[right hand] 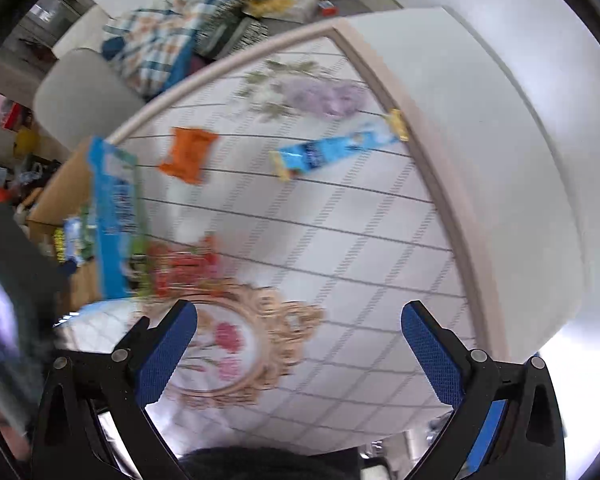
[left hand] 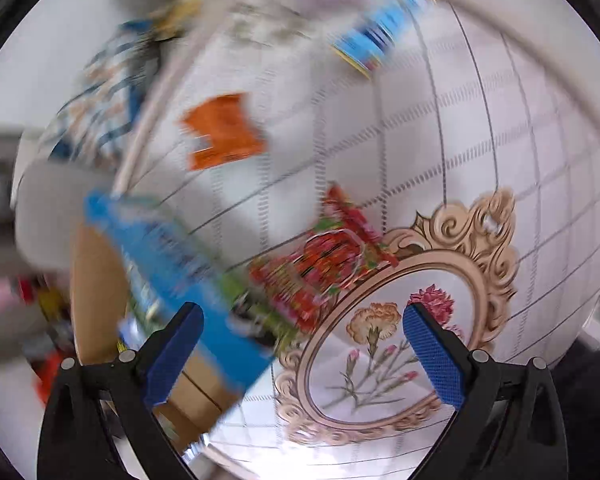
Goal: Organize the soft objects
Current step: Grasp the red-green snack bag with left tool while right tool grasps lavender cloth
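Left gripper [left hand: 302, 344] spread wide, holding nothing; right gripper [right hand: 300, 340] likewise spread, empty; red snack packet [left hand: 332, 256] lies just above and between left fingers, centre of left view, long axis running lower left to upper right; left gripper judged nearer; in right view packet [right hand: 184, 264] sits left of centre, off to side; crinkled, glossy, blurred; rests on checked tablecloth [left hand: 480, 140] beside blue box [left hand: 172, 264]; orange packet [left hand: 224, 132] and blue packet [right hand: 332, 152] farther up frame.
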`<state>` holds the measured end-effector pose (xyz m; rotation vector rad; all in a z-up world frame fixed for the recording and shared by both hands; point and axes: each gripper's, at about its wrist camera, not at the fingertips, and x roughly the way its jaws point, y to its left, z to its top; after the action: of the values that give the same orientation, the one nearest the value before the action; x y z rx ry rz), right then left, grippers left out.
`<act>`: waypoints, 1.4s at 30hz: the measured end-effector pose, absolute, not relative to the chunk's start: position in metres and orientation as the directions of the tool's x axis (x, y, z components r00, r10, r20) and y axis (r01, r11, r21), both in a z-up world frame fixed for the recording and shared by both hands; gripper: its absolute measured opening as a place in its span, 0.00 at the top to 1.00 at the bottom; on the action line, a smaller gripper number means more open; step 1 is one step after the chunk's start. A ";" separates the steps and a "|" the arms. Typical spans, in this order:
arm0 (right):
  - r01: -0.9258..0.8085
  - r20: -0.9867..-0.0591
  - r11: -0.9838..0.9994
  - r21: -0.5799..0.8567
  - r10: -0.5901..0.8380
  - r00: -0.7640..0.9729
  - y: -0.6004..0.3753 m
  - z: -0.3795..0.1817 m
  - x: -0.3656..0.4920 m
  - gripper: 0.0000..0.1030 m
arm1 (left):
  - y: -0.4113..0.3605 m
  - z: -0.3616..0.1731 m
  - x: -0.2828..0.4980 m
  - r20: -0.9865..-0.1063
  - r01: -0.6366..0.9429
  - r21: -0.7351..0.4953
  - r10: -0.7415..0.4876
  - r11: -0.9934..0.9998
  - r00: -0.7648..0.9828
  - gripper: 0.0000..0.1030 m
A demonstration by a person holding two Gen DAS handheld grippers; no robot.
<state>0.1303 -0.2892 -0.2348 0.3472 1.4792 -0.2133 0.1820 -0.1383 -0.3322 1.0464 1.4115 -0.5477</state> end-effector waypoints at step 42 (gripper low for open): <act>-0.011 -0.996 0.999 0.049 0.048 -0.081 -0.334 -0.378 0.367 0.54 | -0.134 -0.417 0.261 -0.911 0.542 -0.107 0.136 0.833 -0.390 0.43</act>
<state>0.3667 -0.3338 -0.3784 0.0280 1.6508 0.0484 0.2606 -0.1343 -0.4167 0.5046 1.9485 -0.4780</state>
